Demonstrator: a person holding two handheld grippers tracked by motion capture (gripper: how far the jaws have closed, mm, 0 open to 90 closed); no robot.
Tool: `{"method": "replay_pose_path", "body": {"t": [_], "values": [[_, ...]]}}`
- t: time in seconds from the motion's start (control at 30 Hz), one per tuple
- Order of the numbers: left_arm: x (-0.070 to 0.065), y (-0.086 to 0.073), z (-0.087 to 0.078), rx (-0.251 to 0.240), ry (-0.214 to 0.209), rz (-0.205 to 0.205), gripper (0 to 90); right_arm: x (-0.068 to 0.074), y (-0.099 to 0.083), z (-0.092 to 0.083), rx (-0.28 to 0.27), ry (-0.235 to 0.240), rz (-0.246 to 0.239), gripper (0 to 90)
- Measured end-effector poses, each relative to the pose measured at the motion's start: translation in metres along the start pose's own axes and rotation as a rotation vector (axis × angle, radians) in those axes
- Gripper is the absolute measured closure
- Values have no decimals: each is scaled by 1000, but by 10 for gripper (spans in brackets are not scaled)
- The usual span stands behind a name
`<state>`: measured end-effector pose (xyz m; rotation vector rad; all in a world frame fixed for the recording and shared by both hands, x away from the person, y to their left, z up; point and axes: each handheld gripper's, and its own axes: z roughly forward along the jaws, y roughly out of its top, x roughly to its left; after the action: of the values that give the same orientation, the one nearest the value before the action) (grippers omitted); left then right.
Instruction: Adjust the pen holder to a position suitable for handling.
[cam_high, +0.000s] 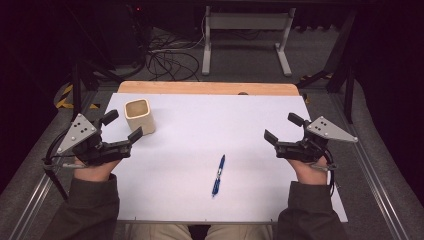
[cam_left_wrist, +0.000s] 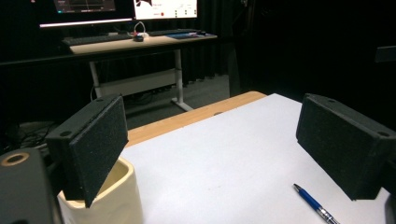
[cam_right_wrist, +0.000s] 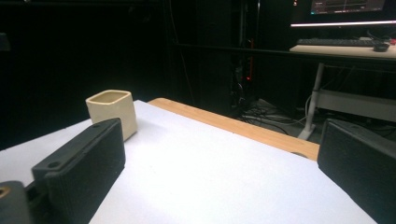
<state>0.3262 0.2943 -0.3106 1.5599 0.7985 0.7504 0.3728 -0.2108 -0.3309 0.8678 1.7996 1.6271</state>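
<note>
A dark room surrounds the white worktop (cam_high: 210, 120), its wooden edge at the top of the high view. The blue pen (cam_high: 218, 175) lies low centre, well apart from both claws. The cream cup (cam_high: 138, 115) stands upper left, just beside the left claw (cam_high: 122, 126), which gapes wide and empty; the right claw (cam_high: 283, 129) is likewise spread, holding nothing. The risk I see: the left claw's nearer jaw could clip the cup and tip it.
</note>
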Motion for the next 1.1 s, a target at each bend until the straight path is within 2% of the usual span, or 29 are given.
{"method": "replay_pose_path", "body": {"t": [0.13,0.3,0.4,0.5,0.67,0.83,1.1], "values": [[0,0,1,-1,-3,1,100,3,0,1,7,-24,-21,34],[-2,0,2,1,-4,2,100,5,-1,4,29,-38,-12,88],[-2,0,3,8,-5,2,100,9,-2,9,47,-80,-10,127],[-3,0,3,7,-9,3,100,11,-3,12,51,-74,0,132],[-3,1,2,7,-6,9,100,18,-7,20,86,-63,45,202],[-2,2,-1,1,-2,6,100,24,-10,28,126,-58,55,250],[-4,2,1,7,-4,12,100,30,-16,40,179,-52,73,275]]}}
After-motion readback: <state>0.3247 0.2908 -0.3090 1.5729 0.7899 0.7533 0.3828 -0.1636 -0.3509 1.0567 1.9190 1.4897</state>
